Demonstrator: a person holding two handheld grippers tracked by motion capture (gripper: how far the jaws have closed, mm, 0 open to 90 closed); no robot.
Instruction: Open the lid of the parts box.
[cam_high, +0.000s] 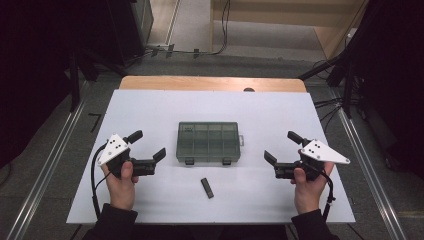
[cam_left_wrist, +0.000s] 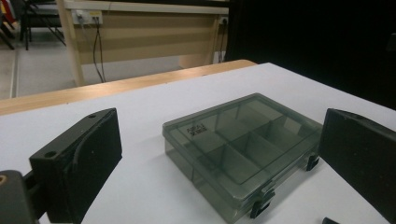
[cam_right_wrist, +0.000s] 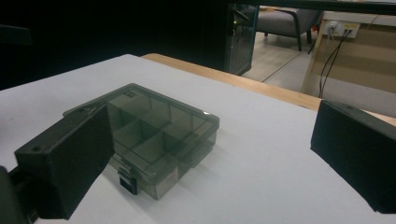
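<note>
The fingers (cam_high: 147, 145) of the left gripper (cam_high: 131, 154) stand wide apart and hold nothing, hovering over the desk (cam_high: 150, 107) with the person's left hand (cam_high: 121, 185) wrapped round the handle. Just to the right of them, and well apart from either fingertip, sits the smoky translucent compartment box (cam_high: 208, 142), lid shut, its two dark latches (cam_high: 189, 161) on the near edge. Nearer the person, between the two pairs of fingers, lies a small black stick-shaped piece (cam_high: 207, 187) flat on the desk. Further right, the right gripper (cam_high: 295, 155) mirrors the left, its fingers (cam_high: 275, 159) likewise spread and empty.

Judging from this, the box is likely light and smooth-walled; if only one pair of fingers pushes on a latch, it could skate across the slick surface or pivot instead of opening. A pinch on the lid's edge might slip off the glossy plastic. The little black piece lies close to the path of both hands and could be swept off the near edge by a sleeve.

The desk is covered by a plain white sheet, with a wooden edge (cam_high: 210, 82) showing at the far side. Beyond it lie grey floor, trailing cables, pale wooden furniture and dark surroundings on both sides.
</note>
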